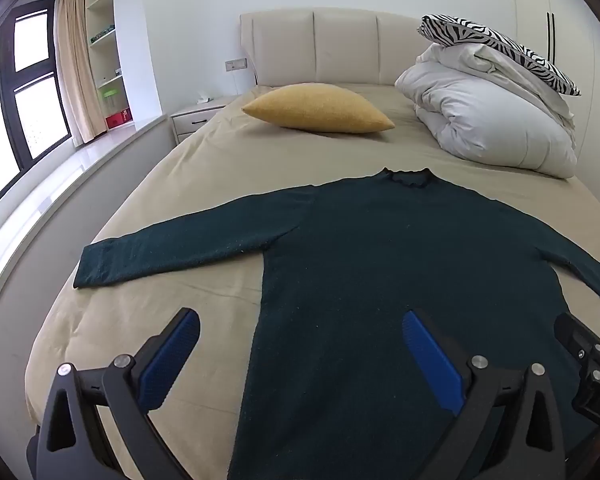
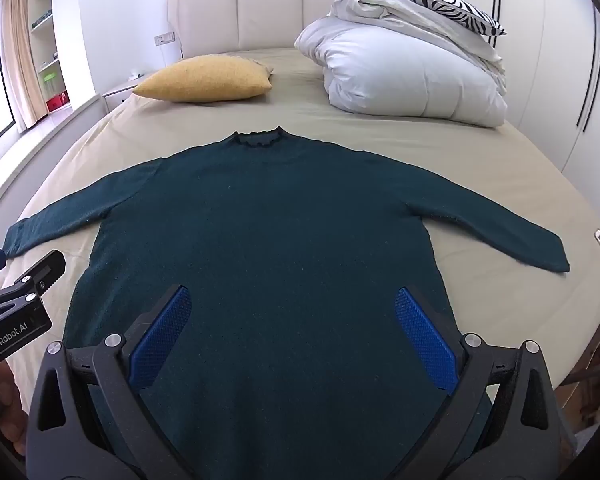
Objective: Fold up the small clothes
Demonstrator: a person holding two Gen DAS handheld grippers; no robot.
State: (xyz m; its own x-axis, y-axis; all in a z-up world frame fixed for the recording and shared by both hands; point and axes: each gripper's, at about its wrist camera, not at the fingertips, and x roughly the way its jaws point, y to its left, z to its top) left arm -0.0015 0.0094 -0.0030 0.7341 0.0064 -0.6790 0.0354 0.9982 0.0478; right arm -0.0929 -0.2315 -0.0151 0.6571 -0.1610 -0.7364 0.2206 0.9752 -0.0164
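left gripper (image 1: 300, 350), right gripper (image 2: 292, 324): both spread wide, empty | sweater (image 2: 268, 232): dark green, flat (sleeves out)

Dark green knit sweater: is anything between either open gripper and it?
Nothing visible. The dark green knit sweater lies spread flat on the beige bed sheet; the left gripper and right gripper hang open above its lower body. The yellow cushion sits beyond its collar.

Bright daylight from the window (image 1: 28, 92); sharp focus, soft shadows, fisheye-bent edges.
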